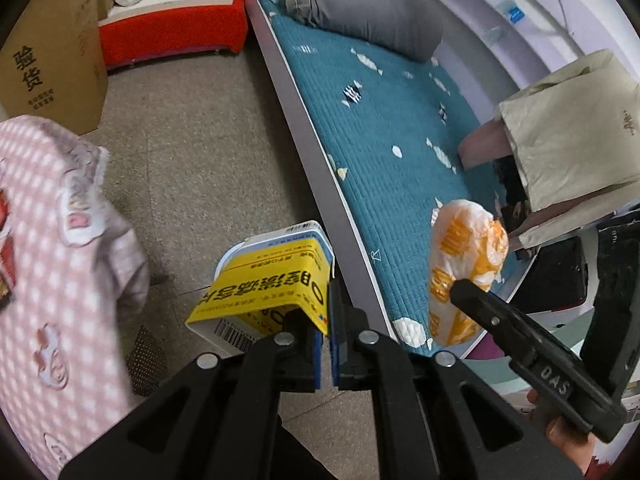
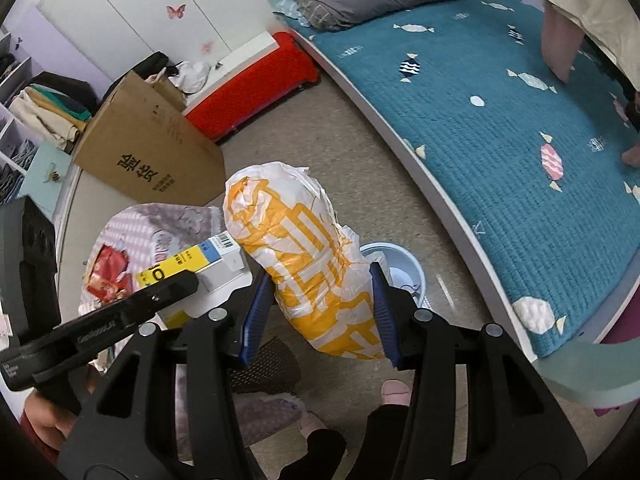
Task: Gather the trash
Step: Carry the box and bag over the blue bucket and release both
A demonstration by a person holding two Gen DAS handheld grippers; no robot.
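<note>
Two matte black plastic claws. Left claw [image 1: 330,320]: wide angled arms with slotted cut-outs, round silver screws at the pivots, blue ribbed pads [image 1: 335,344] on the finger insides. Right claw [image 2: 320,312]: same black frame, same silver screws, longer blue ribbed pads [image 2: 258,312] lining both fingers. Black handle bar on each, with small white lettering; "DAS" readable on the right one in the left wrist view, the left one's print too small to read. Dark red sleeve cuff [image 1: 596,468] at the near right edge. Black trouser legs [image 2: 320,448] below, pink slippers [image 2: 394,392] on the feet.
</note>
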